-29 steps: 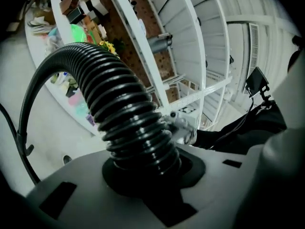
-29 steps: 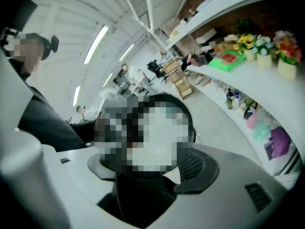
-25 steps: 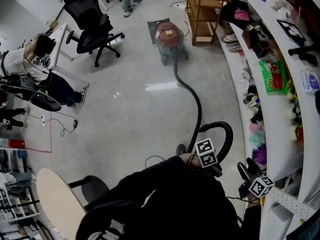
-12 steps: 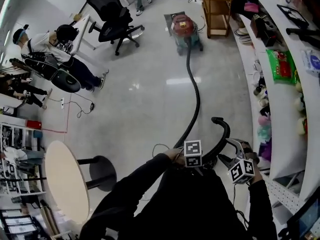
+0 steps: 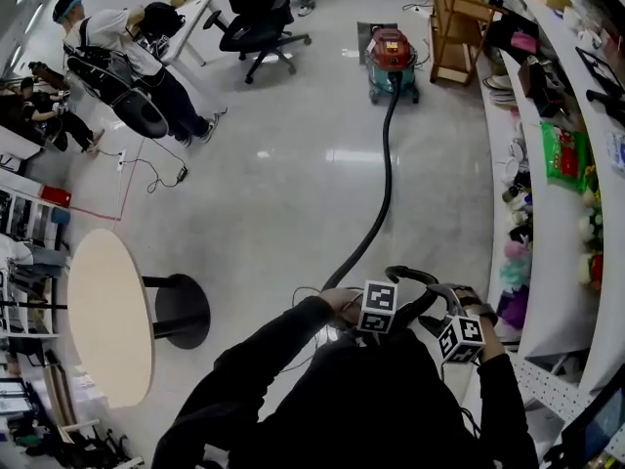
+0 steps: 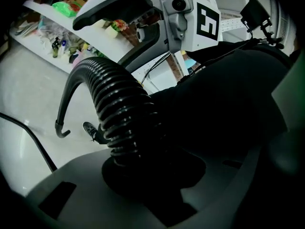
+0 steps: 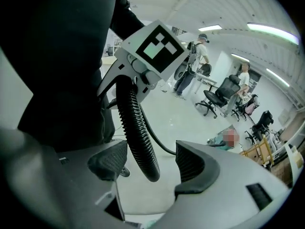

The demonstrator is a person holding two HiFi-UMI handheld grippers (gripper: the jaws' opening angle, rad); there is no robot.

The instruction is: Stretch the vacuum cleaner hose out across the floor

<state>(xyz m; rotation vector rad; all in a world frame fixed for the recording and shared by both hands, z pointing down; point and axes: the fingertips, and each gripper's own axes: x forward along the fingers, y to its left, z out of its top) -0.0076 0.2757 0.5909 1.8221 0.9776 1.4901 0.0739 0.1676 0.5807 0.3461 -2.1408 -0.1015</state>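
A red vacuum cleaner stands far off on the floor. Its black ribbed hose runs almost straight toward me, then arches in a loop at my grippers. My left gripper is shut on the hose, which rises out of its jaws and bends over. My right gripper is just right of it, near the loop. In the right gripper view the hose's end part hangs between the pads with a gap beside it. That gripper is open.
White shelves crowded with goods line the right side. A round table and a stool base stand at my left. People sit at desks far left, with an office chair and a wooden cart beyond.
The vacuum cleaner now lies farther from me and the hose runs straighter. My right gripper has come in from the shelf side to beside the left gripper at the hose loop.
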